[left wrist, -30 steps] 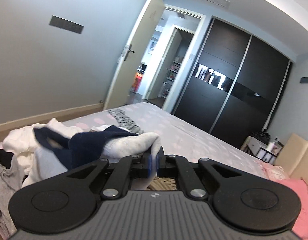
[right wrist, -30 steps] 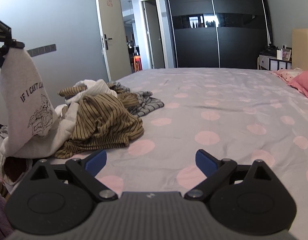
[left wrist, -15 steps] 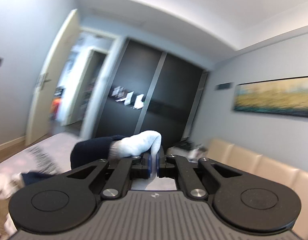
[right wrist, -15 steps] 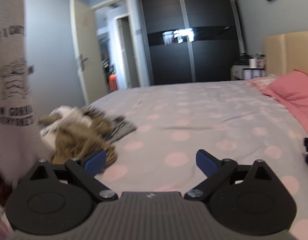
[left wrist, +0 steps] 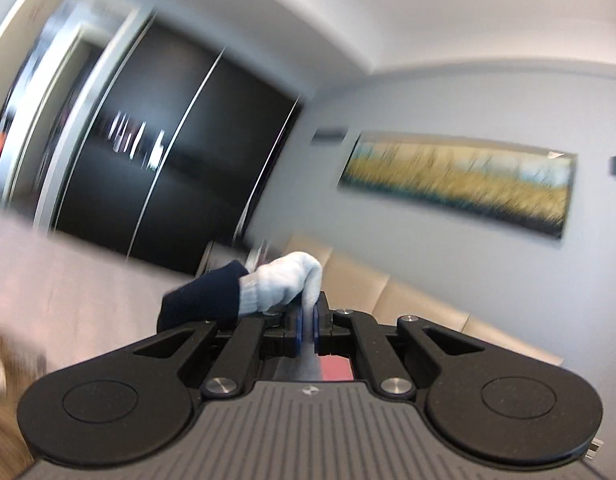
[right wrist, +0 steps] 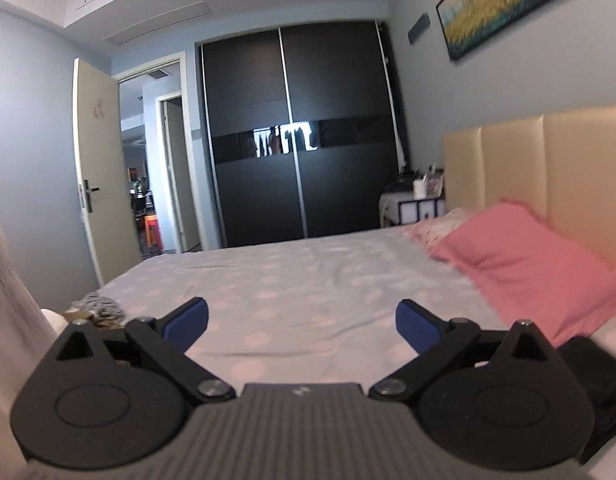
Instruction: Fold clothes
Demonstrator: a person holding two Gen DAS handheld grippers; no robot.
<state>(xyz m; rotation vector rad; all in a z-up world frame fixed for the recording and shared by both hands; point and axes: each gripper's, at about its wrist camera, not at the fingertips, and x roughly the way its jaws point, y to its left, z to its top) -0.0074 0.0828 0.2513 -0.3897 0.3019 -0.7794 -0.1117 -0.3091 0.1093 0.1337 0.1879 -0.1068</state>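
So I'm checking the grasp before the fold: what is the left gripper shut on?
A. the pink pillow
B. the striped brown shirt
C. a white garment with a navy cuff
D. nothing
C: the left gripper pinches the white garment, whose navy cuff hangs beside it.

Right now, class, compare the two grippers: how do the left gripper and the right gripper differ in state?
The left gripper has its jaws shut on a white garment with a navy part; the right gripper stands wide open with nothing between its jaws. The left gripper's view is blurred and faces the wall painting; the right gripper's view is sharper and looks across the spotted bed. Both have black bodies and blue pads.
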